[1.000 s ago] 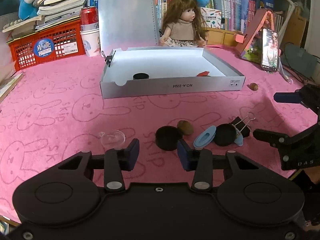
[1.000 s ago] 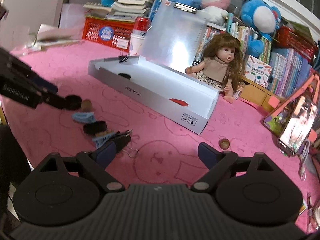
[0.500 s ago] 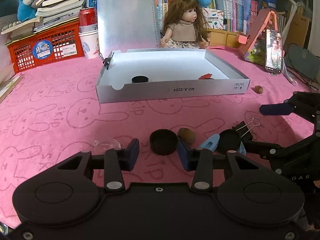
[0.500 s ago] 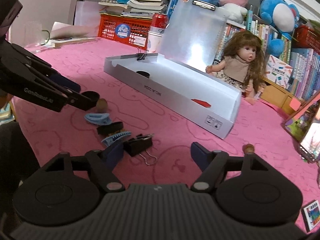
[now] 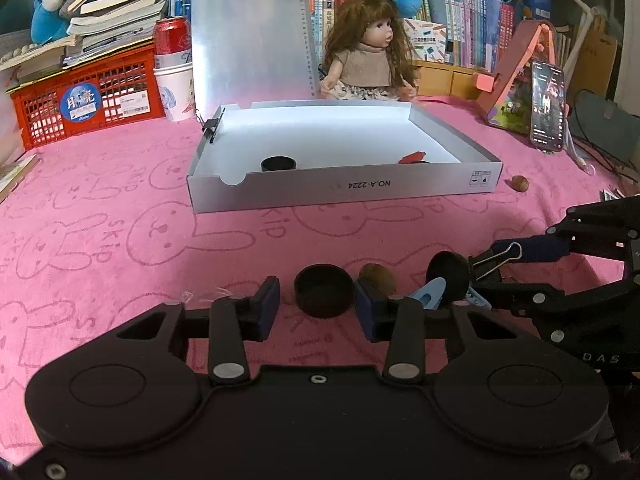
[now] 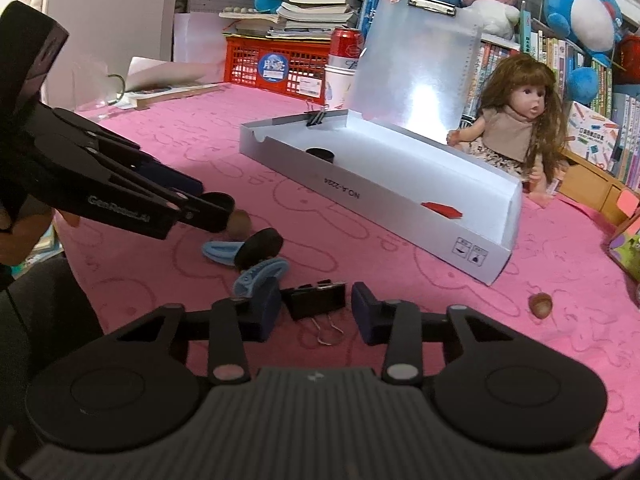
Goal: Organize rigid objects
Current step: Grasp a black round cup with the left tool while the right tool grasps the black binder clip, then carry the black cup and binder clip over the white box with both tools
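Left wrist view first: the left gripper (image 5: 316, 308) has its jaws closing around a round black cap (image 5: 324, 295) that sits between the blue pads on the pink bunny-print cloth (image 5: 120, 240); the right pad looks to touch the cap's rim, the left pad stands just clear of it. Just right of the cap lies a brown nut (image 5: 378, 278), then a light blue clip (image 5: 430, 294) under a tilted black disc (image 5: 447, 282).

Right wrist view shows the right gripper (image 6: 314, 310) with its jaws closing on a black binder clip (image 6: 316, 300); narrow gaps remain at both pads, and the clip's wire handles (image 6: 328, 330) point back toward the camera. A second blue clip (image 6: 260, 274) lies just beyond the left pad, touching the disc.

Farther off, a silver box (image 5: 344, 190) stands open on the cloth, holding another black cap (image 5: 278, 163) near its left front and a red piece (image 5: 414, 157) at the right. A small binder clip (image 5: 211, 128) grips its left wall. One more nut (image 5: 519, 183) lies just right of the box. Behind it sit a doll (image 5: 368, 48), a red crate (image 5: 80, 100) and a phone (image 5: 547, 106).
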{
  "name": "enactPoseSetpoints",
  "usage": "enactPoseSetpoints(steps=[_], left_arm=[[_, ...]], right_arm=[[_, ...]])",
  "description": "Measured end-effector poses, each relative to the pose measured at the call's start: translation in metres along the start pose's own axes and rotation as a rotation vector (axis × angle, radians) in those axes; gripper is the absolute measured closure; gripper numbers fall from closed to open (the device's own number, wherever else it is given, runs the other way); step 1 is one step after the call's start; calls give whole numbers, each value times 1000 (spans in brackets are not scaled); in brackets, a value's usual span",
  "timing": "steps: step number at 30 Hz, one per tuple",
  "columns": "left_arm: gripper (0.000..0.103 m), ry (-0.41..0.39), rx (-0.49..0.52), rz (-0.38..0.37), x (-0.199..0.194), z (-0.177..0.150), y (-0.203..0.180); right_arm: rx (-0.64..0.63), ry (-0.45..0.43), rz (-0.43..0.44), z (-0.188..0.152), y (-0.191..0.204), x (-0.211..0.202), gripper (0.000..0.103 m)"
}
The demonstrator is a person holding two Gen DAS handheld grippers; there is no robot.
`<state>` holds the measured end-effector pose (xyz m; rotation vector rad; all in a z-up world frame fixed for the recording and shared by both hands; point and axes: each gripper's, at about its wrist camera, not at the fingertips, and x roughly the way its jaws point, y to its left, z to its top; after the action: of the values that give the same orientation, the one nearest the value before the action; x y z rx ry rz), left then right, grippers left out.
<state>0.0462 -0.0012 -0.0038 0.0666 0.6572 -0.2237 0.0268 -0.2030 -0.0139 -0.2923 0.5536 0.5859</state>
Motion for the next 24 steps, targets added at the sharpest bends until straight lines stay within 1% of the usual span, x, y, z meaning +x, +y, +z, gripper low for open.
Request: enactPoseSetpoints(steps=[1,7,12,20,24], left_arm=[[73,-2,1,3,0,0,0],[72,2,-22,-3,-1,3,2],[72,-14,-20,-3,-7,8,2],[72,-35,-32,6,-14,23,3],[72,-29,-52,-2,-13,32,6]], right_arm=[[1,-1,-1,0,1,0,61],[27,-8,-11,-1,2,-2,62],[60,-18,-39,3,-3,-5,62],[125,-42,-90,12,-16,-12,62],[171,-53,-112,17,-24,-14,62]])
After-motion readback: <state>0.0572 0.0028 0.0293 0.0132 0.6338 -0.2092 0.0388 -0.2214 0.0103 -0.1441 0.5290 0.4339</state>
